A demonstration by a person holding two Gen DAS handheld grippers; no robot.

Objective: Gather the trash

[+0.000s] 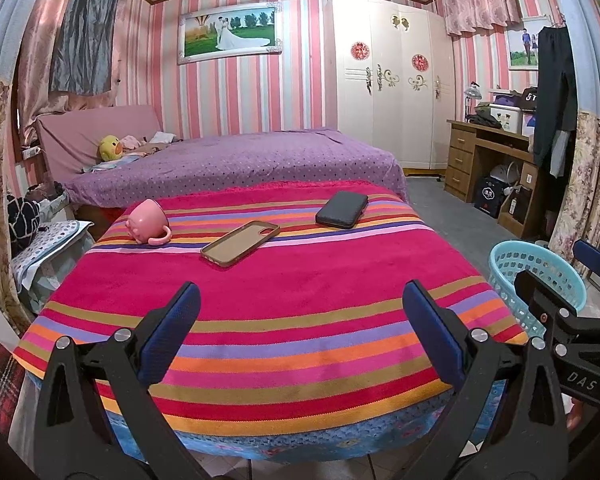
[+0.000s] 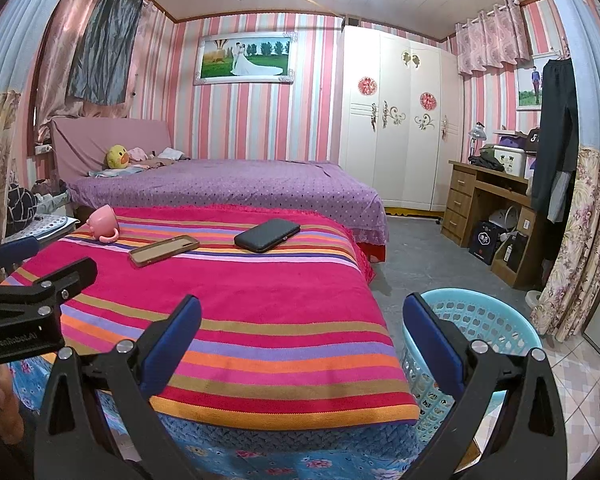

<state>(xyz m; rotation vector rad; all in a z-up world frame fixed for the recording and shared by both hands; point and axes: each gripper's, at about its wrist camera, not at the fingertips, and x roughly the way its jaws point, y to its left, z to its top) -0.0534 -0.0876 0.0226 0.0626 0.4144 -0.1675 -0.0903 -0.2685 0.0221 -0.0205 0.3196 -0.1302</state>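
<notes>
Both the left hand-held gripper [image 1: 300,336] and right hand-held gripper [image 2: 302,344] are wide and empty; the light, bendy phone case [image 1: 240,243] at 12 o'clock looks easiest to pinch by its thin edge.

I see both grippers, left gripper [image 1: 301,334] and right gripper [image 2: 302,346]: black frames, blue pads, silver screws, white "DAS" lettering.

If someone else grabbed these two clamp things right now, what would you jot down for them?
Left hand-held gripper: open, empty, above the striped cloth.
Right hand-held gripper: open, empty, at the cloth's right edge, over the blue basket.
On the cloth: tipped pink mug, phone case, black wallet.
No obvious trash visible; whether the basket holds any cannot be told.
Left: look for trash, drop it in the basket.
</notes>
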